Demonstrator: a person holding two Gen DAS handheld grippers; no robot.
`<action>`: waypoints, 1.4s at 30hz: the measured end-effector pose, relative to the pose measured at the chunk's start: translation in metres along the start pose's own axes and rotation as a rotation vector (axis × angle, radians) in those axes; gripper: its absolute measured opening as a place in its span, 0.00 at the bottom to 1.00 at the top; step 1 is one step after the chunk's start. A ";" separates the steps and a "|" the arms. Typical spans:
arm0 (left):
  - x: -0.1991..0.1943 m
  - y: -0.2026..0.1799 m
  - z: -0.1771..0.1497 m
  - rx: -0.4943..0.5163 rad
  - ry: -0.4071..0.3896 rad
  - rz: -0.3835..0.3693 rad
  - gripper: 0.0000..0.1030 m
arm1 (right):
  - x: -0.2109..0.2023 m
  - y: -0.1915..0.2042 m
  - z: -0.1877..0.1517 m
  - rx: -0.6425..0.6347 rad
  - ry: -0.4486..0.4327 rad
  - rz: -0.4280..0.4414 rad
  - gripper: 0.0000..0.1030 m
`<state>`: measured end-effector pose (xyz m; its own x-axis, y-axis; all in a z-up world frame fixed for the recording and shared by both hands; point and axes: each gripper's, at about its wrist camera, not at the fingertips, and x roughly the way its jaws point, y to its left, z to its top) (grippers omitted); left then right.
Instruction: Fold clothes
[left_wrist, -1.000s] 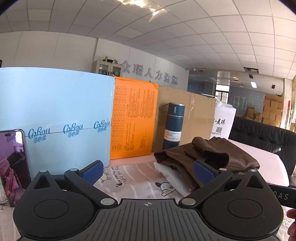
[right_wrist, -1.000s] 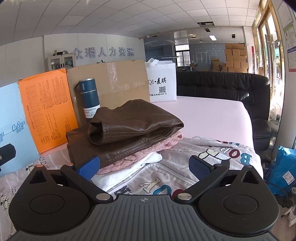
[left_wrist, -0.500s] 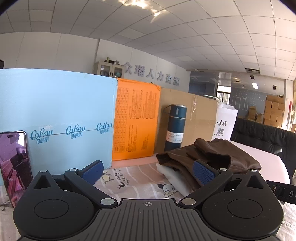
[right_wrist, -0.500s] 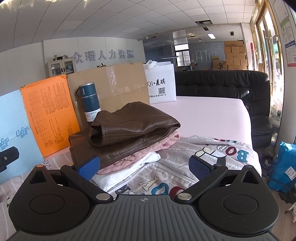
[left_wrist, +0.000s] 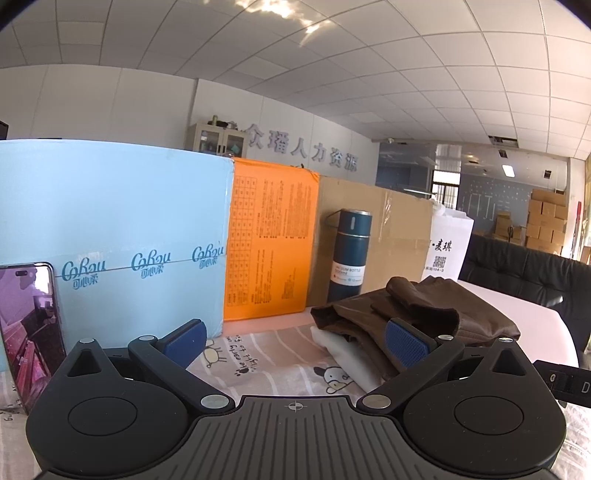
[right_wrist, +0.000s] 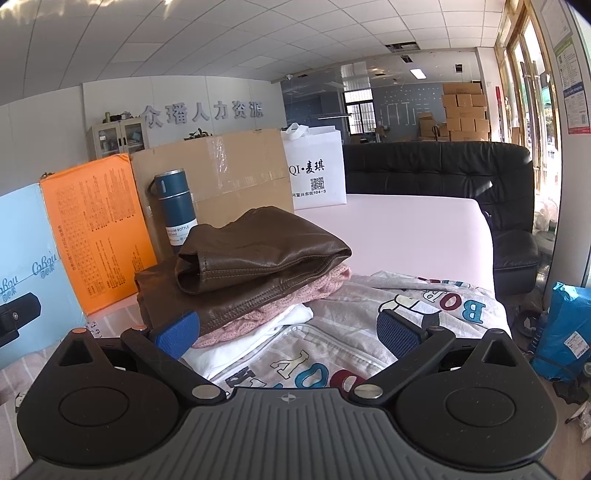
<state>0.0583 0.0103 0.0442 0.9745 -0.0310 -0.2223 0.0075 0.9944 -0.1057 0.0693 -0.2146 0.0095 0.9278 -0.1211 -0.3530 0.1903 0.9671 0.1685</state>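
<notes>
A: Where are the clothes?

B: Stacked on the tabletop (right_wrist: 424, 236): a folded brown leather jacket (right_wrist: 258, 251) on top, a pink knit (right_wrist: 314, 291) under it, a white garment (right_wrist: 266, 332) at the bottom. A lettered cartoon-print garment (right_wrist: 369, 332) lies spread just beside the stack.

A: And the grippers?

B: The left hand-held gripper (left_wrist: 293, 338) has its jaws spread apart, gripping nothing, above striped cartoon fabric (left_wrist: 266, 362). The right hand-held gripper (right_wrist: 288, 332) is likewise apart and empty, over the stack's near edge.

A: Behind?

B: A blue vacuum bottle (right_wrist: 173, 210) before a cardboard box (right_wrist: 236, 170).
</notes>
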 end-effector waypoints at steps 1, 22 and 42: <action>0.000 0.000 0.000 -0.001 -0.001 0.003 1.00 | 0.002 0.000 0.000 0.004 -0.001 0.003 1.00; 0.008 0.001 -0.005 0.012 0.018 0.040 1.00 | 0.021 0.029 -0.009 -0.029 -0.068 0.034 1.00; 0.008 -0.001 -0.008 0.027 0.032 0.029 1.00 | 0.037 0.029 -0.016 -0.025 -0.027 0.028 1.00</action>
<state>0.0641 0.0081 0.0347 0.9666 -0.0049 -0.2561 -0.0142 0.9973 -0.0726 0.1043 -0.1875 -0.0131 0.9410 -0.0995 -0.3234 0.1564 0.9754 0.1550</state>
